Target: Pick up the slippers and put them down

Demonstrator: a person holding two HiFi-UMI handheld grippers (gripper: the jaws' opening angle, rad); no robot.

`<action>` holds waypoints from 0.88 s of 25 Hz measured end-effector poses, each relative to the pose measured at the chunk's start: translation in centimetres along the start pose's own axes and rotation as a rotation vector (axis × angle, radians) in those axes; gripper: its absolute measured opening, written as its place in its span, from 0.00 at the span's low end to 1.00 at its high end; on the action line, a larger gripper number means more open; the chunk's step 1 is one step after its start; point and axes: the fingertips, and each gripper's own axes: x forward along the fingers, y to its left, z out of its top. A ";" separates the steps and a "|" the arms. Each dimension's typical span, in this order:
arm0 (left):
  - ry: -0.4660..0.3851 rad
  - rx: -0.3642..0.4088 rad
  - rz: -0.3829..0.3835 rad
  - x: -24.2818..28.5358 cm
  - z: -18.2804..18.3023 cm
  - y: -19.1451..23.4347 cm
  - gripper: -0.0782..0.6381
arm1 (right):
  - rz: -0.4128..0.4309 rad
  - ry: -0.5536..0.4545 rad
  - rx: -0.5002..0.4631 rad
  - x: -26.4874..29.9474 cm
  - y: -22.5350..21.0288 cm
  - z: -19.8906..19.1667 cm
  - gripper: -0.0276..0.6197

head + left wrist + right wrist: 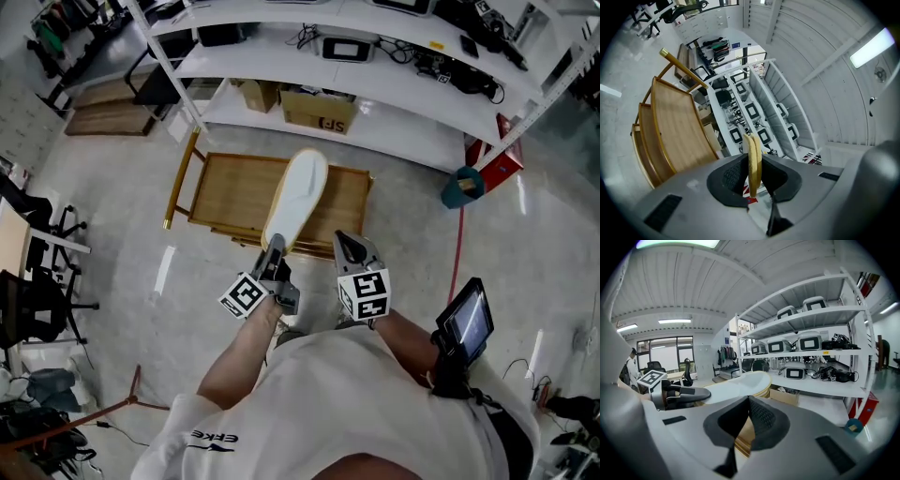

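Left fingers point(732, 176) pinch pale, flat slippers point(295, 202).

You stand on a pale glossy floor point(122, 187) facing a low wooden cart point(234, 192), white shelving point(403, 136) behind it, office chairs point(37, 300) at your left, strip lights point(675, 321) overhead.

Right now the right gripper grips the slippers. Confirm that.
Wrong gripper: the left gripper grips the slippers. The left gripper view shows them clamped between its jaws; the right gripper holds nothing.
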 end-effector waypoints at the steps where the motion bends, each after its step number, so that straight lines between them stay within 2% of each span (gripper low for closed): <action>1: 0.001 0.001 0.003 0.4 -0.8 -0.3 0.19 | 0.003 -0.002 0.002 -0.3 -0.8 -0.2 0.05; 10: 0.005 0.007 0.059 4.2 -7.7 -1.8 0.19 | 0.043 0.019 0.008 -2.6 -7.6 -2.1 0.05; 12: 0.004 -0.021 0.059 4.8 -8.8 -2.2 0.19 | 0.044 0.030 0.013 -2.9 -8.6 -2.5 0.05; 22: 0.028 -0.082 0.085 6.5 -10.7 -0.4 0.19 | 0.003 0.070 0.040 -2.6 -10.6 -3.9 0.05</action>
